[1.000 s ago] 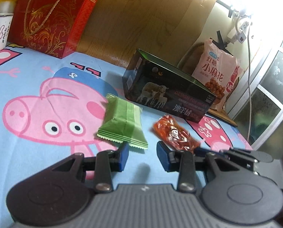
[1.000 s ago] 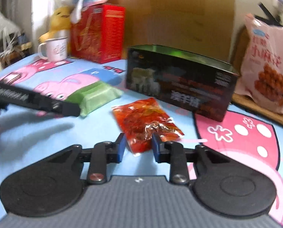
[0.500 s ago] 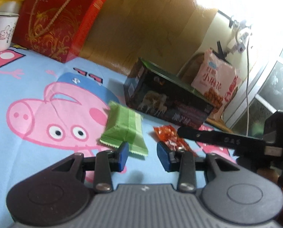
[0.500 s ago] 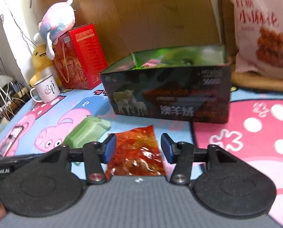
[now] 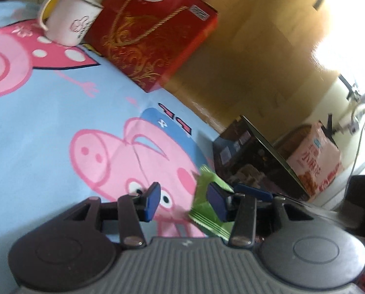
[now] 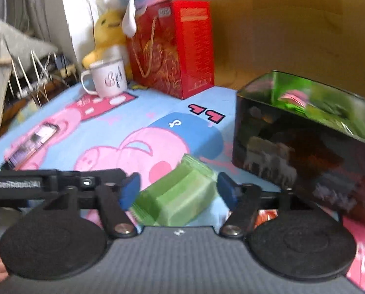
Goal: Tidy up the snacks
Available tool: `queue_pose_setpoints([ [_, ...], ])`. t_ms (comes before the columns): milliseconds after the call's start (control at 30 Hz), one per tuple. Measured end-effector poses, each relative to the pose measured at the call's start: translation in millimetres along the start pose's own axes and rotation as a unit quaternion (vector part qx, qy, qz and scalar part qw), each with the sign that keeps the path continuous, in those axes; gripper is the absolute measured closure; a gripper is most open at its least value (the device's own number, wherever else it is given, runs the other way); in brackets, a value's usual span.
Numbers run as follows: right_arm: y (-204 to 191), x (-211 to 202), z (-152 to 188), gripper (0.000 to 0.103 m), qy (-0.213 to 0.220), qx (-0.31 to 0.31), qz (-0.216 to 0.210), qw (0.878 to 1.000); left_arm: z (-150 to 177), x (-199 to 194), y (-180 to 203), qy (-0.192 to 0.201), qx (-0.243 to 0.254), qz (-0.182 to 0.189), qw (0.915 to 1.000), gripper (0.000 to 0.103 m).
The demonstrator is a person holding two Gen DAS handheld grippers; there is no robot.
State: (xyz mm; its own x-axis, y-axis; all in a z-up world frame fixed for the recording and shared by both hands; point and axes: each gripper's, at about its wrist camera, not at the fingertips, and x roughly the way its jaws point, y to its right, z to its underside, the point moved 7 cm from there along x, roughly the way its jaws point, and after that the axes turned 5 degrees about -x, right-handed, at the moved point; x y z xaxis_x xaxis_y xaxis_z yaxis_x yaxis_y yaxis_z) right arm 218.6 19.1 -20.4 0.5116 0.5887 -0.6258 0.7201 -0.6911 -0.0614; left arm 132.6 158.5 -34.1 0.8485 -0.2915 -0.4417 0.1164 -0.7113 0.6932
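Note:
A green snack packet (image 6: pixel 180 196) lies flat on the blue cartoon-pig cloth (image 6: pixel 89 132). My right gripper (image 6: pixel 178 191) straddles it, its jaws opening and the blue pads clear of the wrapper on both sides. My left gripper (image 5: pixel 184 202) comes in from the left, its jaws also opening. The green packet (image 5: pixel 202 193) lies by its right pad and is not pinched. An orange-red snack packet (image 6: pixel 265 216) peeks out behind my right gripper's right finger. The dark open box (image 6: pixel 292 152) stands to the right with green and pink packets inside.
A red gift bag (image 6: pixel 175 49), a white mug (image 6: pixel 109 78) and plush toys (image 6: pixel 109 31) stand at the back left. A phone (image 6: pixel 33 144) lies on the cloth at left. A pink snack bag (image 5: pixel 314 156) leans behind the dark box (image 5: pixel 255 161), with a wooden headboard (image 5: pixel 243 49) beyond.
My right gripper let go of the orange-red packet, opened wide and swung left over the green packet. My left gripper rolled, shifted left and widened its jaws.

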Motion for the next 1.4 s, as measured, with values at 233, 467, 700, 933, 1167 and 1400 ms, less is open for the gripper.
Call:
queue_pose_setpoints([
  [233,-11,-2,13,0.031,-0.031,-0.046,-0.046,0.997,-3,-1,-4,0.01,-0.007,-0.005,0.9999,0.059],
  [467,-51,-70,64,0.028,-0.009,-0.201,-0.118,0.972,5,1,7,-0.02,0.016,0.025,0.9993,0.058],
  [700,-29,-128,89,0.01,0.038,-0.162,0.011,0.986,22,6,33,-0.052,0.083,0.053,0.9938,0.052],
  [933,-51,-113,108,0.02,0.026,-0.064,-0.011,0.998,35,8,39,-0.076,0.103,0.043,0.9908,0.052],
  [1167,-32,-130,121,0.033,0.028,-0.058,0.021,0.998,70,-4,61,-0.118,0.145,0.073,0.9796,0.065],
  [1400,-6,-158,141,0.027,0.035,-0.055,0.086,0.994,117,-5,95,-0.171,0.16,0.111,0.9658,0.066],
])
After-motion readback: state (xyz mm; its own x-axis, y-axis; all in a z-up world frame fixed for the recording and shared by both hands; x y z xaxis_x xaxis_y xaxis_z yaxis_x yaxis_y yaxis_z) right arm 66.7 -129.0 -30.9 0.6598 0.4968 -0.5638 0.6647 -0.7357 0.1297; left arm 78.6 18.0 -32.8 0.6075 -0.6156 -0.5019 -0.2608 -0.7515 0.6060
